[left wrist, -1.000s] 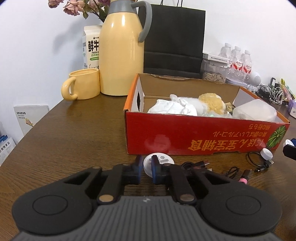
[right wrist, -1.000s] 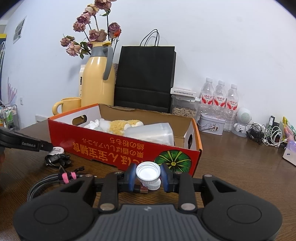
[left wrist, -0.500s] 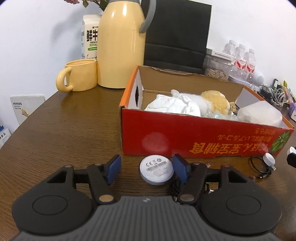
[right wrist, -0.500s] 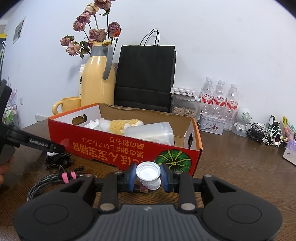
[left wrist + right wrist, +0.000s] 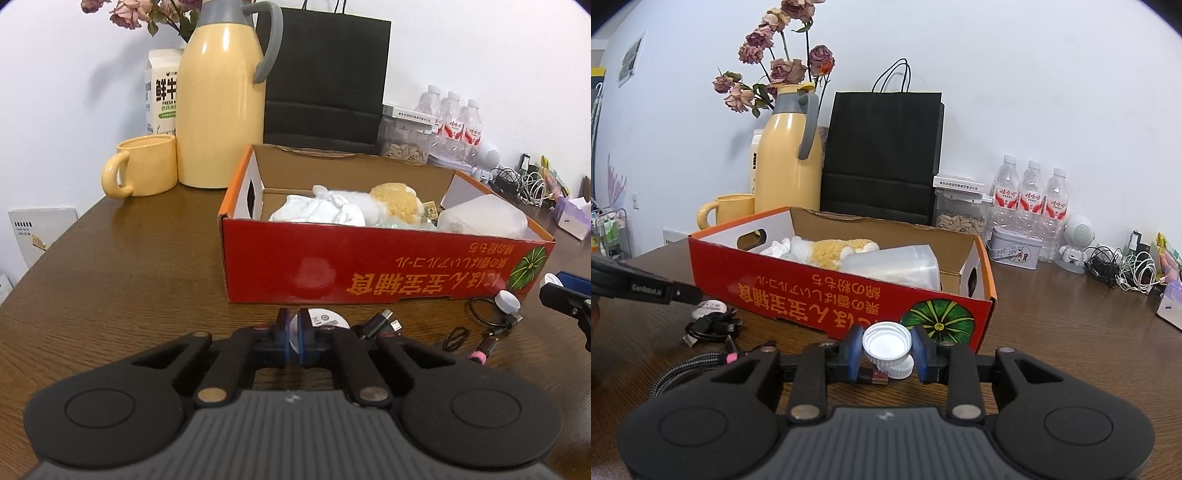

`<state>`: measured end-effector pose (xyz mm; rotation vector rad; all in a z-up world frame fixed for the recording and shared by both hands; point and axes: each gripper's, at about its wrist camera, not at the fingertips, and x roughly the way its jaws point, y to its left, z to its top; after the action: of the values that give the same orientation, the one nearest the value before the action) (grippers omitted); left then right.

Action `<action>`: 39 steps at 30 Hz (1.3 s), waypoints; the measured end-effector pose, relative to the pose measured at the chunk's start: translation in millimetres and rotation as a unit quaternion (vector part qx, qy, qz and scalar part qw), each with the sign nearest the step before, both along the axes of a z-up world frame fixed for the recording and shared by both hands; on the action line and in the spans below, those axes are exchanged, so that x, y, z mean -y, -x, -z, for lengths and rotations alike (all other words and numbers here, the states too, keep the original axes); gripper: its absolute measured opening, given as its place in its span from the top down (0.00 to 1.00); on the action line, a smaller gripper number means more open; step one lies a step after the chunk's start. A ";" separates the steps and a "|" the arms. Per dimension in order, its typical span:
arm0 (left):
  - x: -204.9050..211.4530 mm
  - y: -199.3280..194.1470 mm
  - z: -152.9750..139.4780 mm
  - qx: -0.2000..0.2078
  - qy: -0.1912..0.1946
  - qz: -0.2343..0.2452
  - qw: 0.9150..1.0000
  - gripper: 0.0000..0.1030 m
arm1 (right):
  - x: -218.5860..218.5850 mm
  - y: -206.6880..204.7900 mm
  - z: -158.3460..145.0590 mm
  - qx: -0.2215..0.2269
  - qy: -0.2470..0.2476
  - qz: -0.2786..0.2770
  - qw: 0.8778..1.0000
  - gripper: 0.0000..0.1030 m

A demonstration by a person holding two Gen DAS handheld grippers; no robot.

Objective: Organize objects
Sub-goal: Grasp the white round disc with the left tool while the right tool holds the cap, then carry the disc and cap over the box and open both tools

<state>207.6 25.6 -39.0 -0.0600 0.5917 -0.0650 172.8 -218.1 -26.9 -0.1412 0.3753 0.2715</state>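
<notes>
The left gripper [image 5: 294, 341], at the lower centre of its own view, has just snapped closed on the edge of the small round white disc with a printed label [image 5: 321, 320]. Half a second ago its jaws stood wide with the disc lying flat between them; now the blue pads pinch its near rim, and the disc sits tilted just in front of the long red cardboard box printed with a green pumpkin [image 5: 388, 273]. That looks like a regrasp, and the disc seems ready to be lifted into the box.

The right gripper [image 5: 887, 352] has not shifted over the same stretch — it keeps its jaws clamped on a white ribbed plastic screw cap [image 5: 886, 341], held low over the dark wooden table [image 5: 1071, 332] at the box's near corner, with a second white cap and a small metal plug just beneath it.

The box already holds white cloth, a yellow fluffy thing and a clear plastic tub. A tangle of black cables [image 5: 711, 326] lies loose on the table at the left of the right view — work left to do, by the look of it.
</notes>
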 end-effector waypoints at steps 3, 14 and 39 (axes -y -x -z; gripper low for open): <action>-0.3 1.0 -1.5 0.008 0.008 0.006 1.000 0.85 | 0.0 -0.1 -0.3 0.000 0.000 0.000 1.000 0.74; 10.8 -20.7 7.2 -0.023 -0.007 0.001 1.000 0.47 | -0.5 1.5 -0.4 0.001 0.003 -0.005 1.000 0.74; 30.0 19.5 -49.7 0.089 -0.024 0.024 0.995 0.62 | -5.6 1.7 -24.9 0.035 -0.018 -0.018 0.999 0.74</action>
<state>188.2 -4.4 10.7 0.0078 0.4166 -0.1020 171.1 -212.4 -2.0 -0.1208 0.2989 0.3075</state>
